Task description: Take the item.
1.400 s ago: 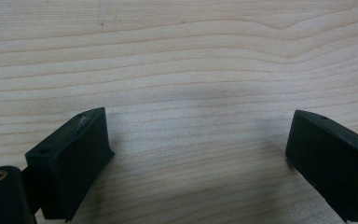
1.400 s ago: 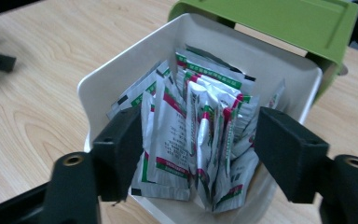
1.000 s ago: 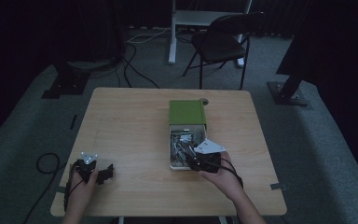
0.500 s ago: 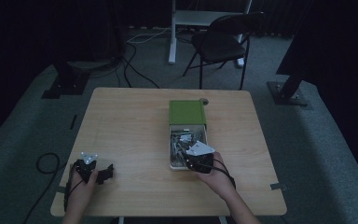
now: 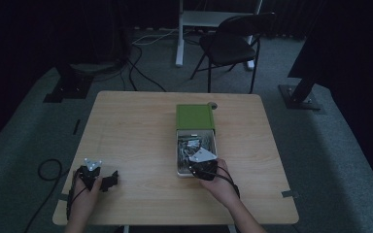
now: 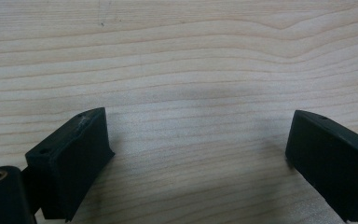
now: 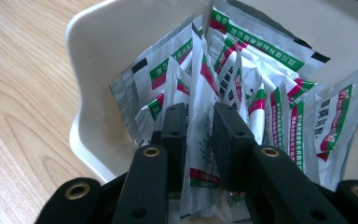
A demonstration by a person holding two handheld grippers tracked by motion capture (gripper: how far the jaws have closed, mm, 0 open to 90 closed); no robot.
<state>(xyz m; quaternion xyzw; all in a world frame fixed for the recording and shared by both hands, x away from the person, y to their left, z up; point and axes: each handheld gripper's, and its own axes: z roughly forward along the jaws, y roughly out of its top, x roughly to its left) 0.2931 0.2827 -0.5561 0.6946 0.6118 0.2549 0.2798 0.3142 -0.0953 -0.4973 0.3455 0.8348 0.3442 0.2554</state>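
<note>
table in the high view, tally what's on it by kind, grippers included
grippers: 2, left gripper and right gripper
white tray of foil sachets: 1 (sachets too crowded to count)
green lid: 1
small round thing by the lid's far corner: 1
total: 5

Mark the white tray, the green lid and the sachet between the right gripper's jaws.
white tray (image 7: 91, 70), right gripper view, on its bare inner wall at the near corner.
green lid (image 5: 194, 116), high view, on the middle of its top face.
sachet (image 7: 201, 100), right gripper view, on its silver face above the jaws.
</note>
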